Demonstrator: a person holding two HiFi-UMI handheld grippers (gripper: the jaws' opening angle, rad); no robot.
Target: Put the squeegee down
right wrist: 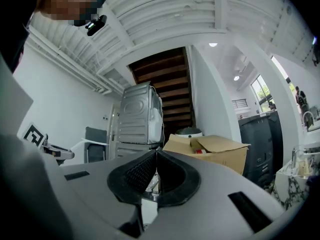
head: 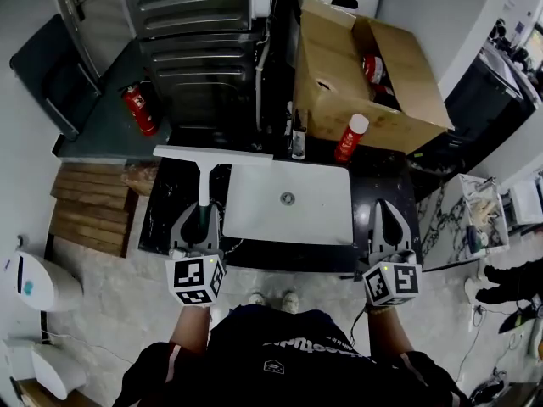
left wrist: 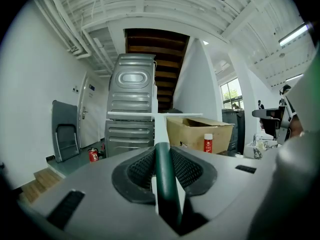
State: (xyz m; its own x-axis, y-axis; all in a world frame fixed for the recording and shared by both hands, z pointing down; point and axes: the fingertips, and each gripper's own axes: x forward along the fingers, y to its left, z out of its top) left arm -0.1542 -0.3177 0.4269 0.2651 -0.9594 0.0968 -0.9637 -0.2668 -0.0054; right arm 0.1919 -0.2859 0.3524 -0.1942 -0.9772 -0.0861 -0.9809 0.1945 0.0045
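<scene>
The left tool (left wrist: 162,155) is clamped on the squeegee (head: 204,166) by its green handle. The white blade reaches over the far edge of the dark surface (head: 163,214), left of the white sink (head: 293,227). The right tool (right wrist: 155,156) has its jaws together and empty.

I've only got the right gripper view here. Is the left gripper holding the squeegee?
Observer: Yes, the left gripper has its fingers closed on the squeegee by its dark green handle.
Operator: Where's the blade?
Observer: The head view shows the white blade crosswise over the dark counter at its far edge, just past the white sink's far left corner.
Operator: Anything by the far right corner?
Observer: A red spray can stands there, beside the cardboard box.
</scene>
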